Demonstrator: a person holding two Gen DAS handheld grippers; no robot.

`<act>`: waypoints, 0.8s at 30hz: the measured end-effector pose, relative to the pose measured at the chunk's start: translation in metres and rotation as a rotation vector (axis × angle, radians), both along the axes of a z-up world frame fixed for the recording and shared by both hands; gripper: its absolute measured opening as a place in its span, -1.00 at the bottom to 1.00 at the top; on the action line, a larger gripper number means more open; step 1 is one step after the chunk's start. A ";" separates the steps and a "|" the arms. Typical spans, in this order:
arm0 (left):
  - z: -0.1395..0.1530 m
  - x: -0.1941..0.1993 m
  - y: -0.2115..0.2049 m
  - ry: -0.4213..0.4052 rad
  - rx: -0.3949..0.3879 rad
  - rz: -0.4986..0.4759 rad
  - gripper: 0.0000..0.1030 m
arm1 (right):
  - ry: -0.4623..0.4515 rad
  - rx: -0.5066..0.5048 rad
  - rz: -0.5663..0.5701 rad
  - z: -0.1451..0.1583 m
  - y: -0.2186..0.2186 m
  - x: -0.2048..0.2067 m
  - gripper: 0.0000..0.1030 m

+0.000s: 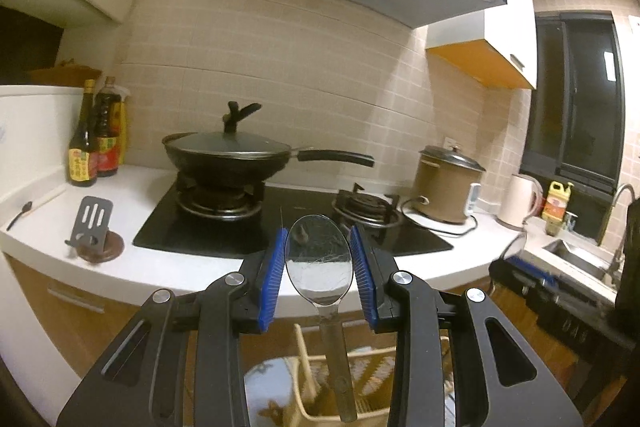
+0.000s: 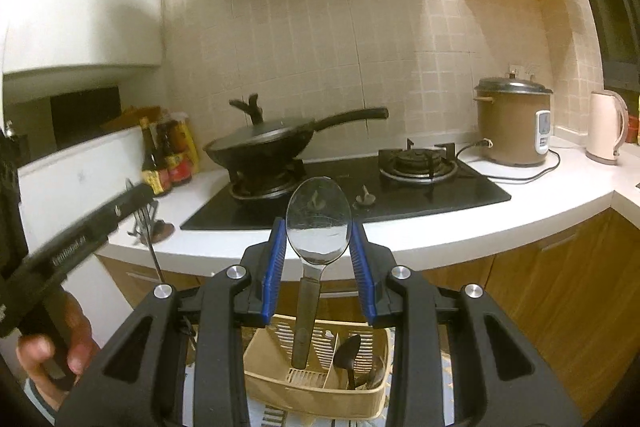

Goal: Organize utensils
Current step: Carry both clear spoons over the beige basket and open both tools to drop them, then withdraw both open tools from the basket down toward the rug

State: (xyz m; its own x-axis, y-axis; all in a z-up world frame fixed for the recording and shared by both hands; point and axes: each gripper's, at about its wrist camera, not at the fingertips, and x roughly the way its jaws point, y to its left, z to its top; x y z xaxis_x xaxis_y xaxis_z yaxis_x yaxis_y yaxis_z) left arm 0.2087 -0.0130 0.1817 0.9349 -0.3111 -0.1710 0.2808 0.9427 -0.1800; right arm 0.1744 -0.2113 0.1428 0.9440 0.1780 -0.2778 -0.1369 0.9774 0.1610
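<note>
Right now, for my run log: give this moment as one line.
left gripper: shut on clear spoon | right gripper: shut on steel spoon | both above beige utensil basket

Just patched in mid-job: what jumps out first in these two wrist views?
Each gripper grips a metal spoon by its bowl, handle hanging down: left gripper with its spoon, right gripper with its spoon. Below hangs the beige utensil basket; behind, a lidded wok sits on the stove.
</note>
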 end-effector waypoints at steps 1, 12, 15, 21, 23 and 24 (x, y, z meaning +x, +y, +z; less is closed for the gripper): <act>-0.003 0.004 0.000 -0.007 0.004 0.009 -0.40 | 0.005 -0.007 -0.005 -0.005 0.002 0.003 -0.44; -0.044 0.026 -0.007 0.011 0.046 0.024 -0.39 | 0.098 -0.006 0.007 -0.045 0.003 0.033 -0.44; -0.050 0.024 -0.007 0.015 0.059 0.022 -0.39 | 0.108 -0.021 0.015 -0.051 0.005 0.032 -0.43; -0.053 0.010 -0.005 0.027 0.093 0.001 -0.17 | 0.173 -0.013 0.070 -0.056 0.008 0.022 -0.40; -0.050 0.001 -0.001 0.032 0.091 -0.012 -0.15 | 0.204 0.019 0.094 -0.056 0.003 0.018 -0.28; -0.048 -0.004 0.002 0.043 0.081 -0.024 -0.14 | 0.209 0.027 0.092 -0.056 0.000 0.015 -0.17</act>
